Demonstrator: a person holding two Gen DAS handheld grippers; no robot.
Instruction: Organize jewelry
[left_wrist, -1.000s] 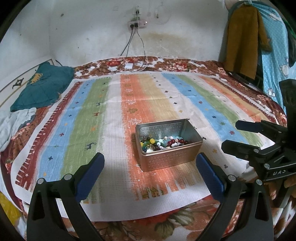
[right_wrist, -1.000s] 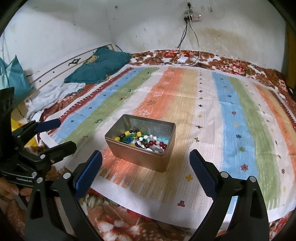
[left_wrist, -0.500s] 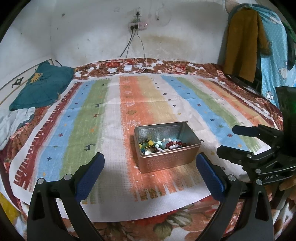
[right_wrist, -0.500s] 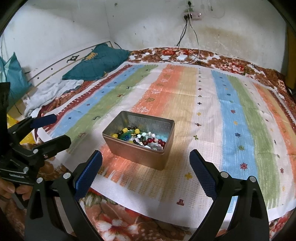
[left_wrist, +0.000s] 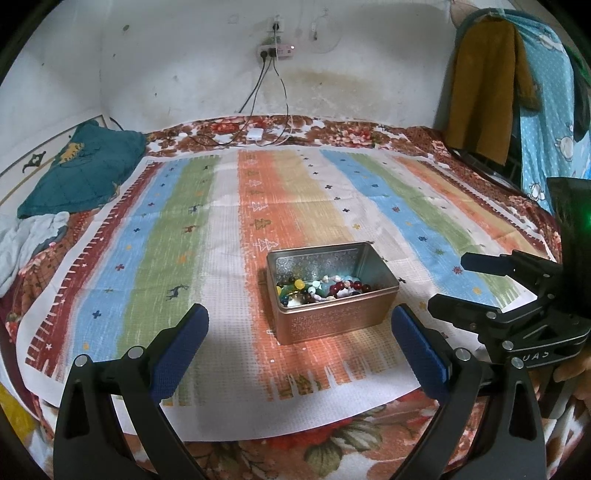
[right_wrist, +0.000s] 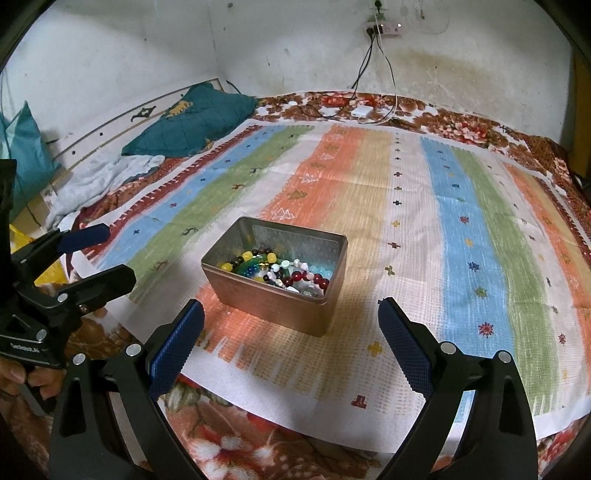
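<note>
Lying lengthwise across the stripes, tin (left_wrist: 334, 295) faces both wide-open, empty tongs (left_wrist: 299, 341).

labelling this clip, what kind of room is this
Most likely a bedroom: the work goes on atop a bed with a floral bedsheet, a teal pillow at its head, and clothes hanging by the wall.
</note>
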